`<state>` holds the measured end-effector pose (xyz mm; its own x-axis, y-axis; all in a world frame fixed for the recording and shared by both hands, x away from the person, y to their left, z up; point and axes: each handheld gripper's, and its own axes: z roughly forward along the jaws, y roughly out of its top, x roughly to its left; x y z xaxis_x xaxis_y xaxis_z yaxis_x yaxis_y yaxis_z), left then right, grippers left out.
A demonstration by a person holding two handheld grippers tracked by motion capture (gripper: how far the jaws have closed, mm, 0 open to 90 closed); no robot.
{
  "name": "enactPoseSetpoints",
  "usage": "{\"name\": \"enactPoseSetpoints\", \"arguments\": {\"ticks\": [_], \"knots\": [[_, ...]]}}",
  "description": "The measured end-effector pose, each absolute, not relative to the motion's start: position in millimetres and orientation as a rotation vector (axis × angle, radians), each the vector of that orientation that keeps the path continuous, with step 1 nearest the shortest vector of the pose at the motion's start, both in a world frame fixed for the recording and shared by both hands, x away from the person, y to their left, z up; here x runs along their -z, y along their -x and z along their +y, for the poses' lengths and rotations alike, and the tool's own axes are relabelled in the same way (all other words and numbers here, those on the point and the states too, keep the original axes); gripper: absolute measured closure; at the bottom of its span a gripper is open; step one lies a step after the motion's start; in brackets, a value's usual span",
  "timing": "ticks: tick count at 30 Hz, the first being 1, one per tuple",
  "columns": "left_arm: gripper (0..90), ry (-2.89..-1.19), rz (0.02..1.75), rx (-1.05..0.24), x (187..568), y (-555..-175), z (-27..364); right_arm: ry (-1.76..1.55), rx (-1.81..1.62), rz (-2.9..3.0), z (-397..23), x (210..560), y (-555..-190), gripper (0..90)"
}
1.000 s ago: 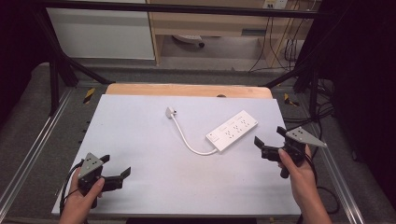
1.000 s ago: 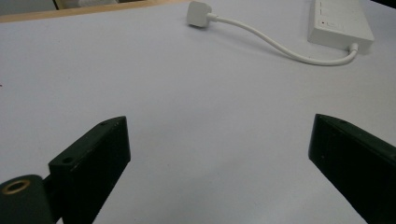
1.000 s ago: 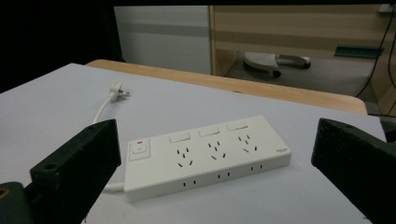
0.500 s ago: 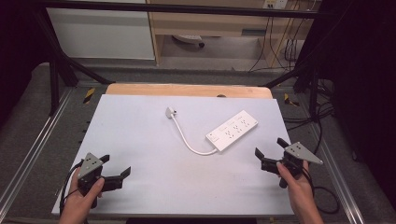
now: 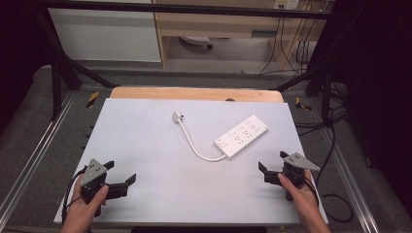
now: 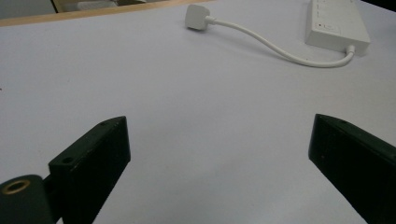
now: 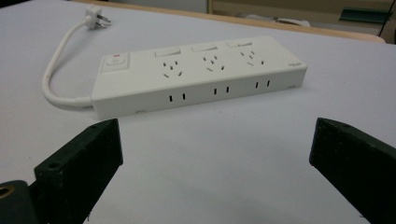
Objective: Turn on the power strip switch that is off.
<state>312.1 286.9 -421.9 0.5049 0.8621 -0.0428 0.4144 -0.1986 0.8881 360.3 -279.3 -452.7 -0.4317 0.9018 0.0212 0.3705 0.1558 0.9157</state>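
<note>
two grippers sit in your hands at the near edge of the table (image 5: 145, 121), and both have their jaws spread wide with nothing between them. your left gripper (image 5: 116, 177) is at the near left corner, its jaws hovering over bare tabletop and touching nothing; from the left gripper view the surface between the two black jaws is blank, with the plug (image 6: 197, 17) and cord (image 6: 280, 49) lying far ahead. your right gripper (image 5: 273, 167) is at the near right, also gaping, and it holds nothing. it faces the power strip (image 5: 242, 136) from the near side, close but apart from it (a strip of bare table shows between the jaws and the strip's side wall in the right gripper view).

the power strip (image 7: 201, 72) lies flat on the right half of the table, sockets up. its long axis runs diagonally, from near-left to far-right. the switch end, with the red mark, is the near-left end, and the white cord (image 5: 197, 145) leaves from there, curves left and runs toward the far side, ending in the plug (image 5: 178, 116) near the middle of the table's far half. whether the plug's prongs (image 7: 103, 19) touch the table you cannot tell.
</note>
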Motion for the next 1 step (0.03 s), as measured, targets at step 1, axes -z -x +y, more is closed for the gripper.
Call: {"name": "enactPoseSetpoints", "arguments": {"ticks": [1], "knots": [[5.7, -1.808, 1.069, -0.598, 421.8, -312.2, 286.7, -1.209, -1.233, 1.898, -278.9, 454.6, -361.0, 3.2]]}}
